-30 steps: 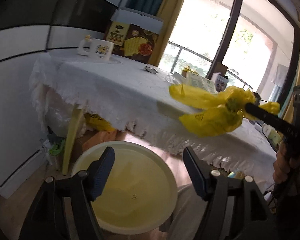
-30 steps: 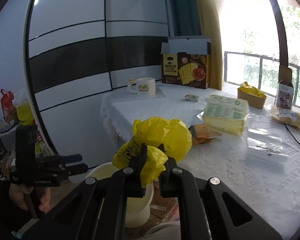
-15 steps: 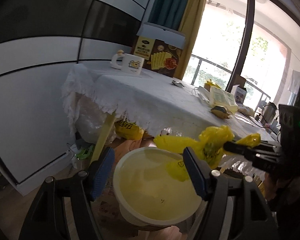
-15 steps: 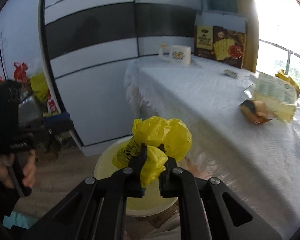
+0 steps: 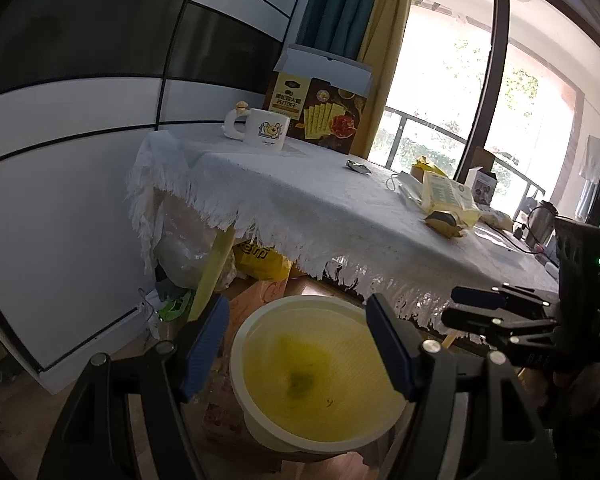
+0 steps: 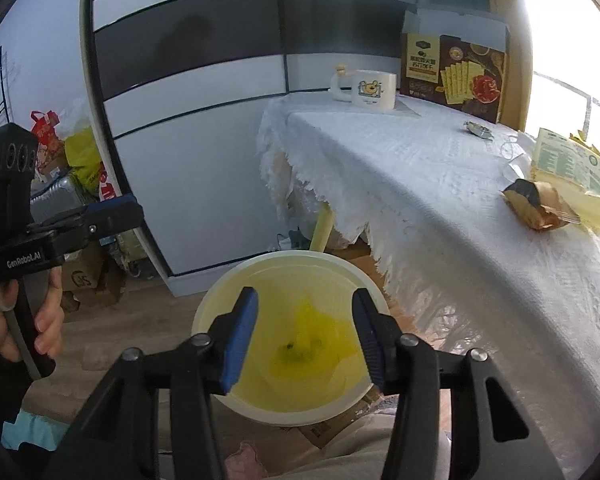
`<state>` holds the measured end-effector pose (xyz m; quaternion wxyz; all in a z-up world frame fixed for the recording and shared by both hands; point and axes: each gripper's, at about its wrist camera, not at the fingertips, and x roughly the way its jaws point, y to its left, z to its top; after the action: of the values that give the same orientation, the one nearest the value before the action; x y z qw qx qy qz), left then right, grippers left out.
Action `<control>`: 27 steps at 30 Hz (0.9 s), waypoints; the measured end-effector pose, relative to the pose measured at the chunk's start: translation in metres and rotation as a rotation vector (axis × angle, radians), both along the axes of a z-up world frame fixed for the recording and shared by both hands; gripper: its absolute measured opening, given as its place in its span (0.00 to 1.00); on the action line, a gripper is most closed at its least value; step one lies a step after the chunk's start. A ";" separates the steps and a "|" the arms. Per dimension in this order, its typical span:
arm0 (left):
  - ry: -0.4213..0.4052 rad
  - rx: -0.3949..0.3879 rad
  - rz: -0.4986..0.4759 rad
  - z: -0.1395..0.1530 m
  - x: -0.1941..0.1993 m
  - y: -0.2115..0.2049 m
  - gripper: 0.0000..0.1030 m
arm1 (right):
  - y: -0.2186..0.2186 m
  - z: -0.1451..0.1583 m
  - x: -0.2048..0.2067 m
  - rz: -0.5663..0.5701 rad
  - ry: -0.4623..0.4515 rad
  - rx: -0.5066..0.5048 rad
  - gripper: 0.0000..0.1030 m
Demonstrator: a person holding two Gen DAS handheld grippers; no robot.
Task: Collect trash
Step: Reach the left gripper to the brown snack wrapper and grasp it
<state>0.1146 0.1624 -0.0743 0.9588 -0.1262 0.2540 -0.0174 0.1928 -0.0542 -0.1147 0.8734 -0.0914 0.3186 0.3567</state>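
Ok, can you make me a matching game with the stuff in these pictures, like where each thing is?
Things:
1. yellow plastic bag
2. mug
3. cracker box
4. right gripper

Places or states:
a. upright at the table's far end, behind the mug
b. at the bottom of the bin
c. open above the bin, holding nothing
d. on the white tablecloth, near the wall

Pairs: 1-b, 2-d, 3-a, 4-c

A pale cream bin (image 6: 220,300) holds a yellow bag (image 6: 312,332); the tablecloth (image 6: 420,168) is white lace.
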 end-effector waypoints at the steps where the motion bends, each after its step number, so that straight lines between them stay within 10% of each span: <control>1: 0.000 0.002 -0.002 0.001 0.000 -0.001 0.69 | -0.004 0.002 0.001 -0.011 -0.005 0.004 0.45; 27: -0.008 0.080 -0.149 0.024 0.043 -0.098 0.69 | -0.153 0.033 0.004 -0.258 -0.085 0.085 0.46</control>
<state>0.1573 0.0648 -0.0506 0.9601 -0.0686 0.2593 -0.0793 0.1972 -0.2072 -0.0820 0.9280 -0.0274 0.2748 0.2503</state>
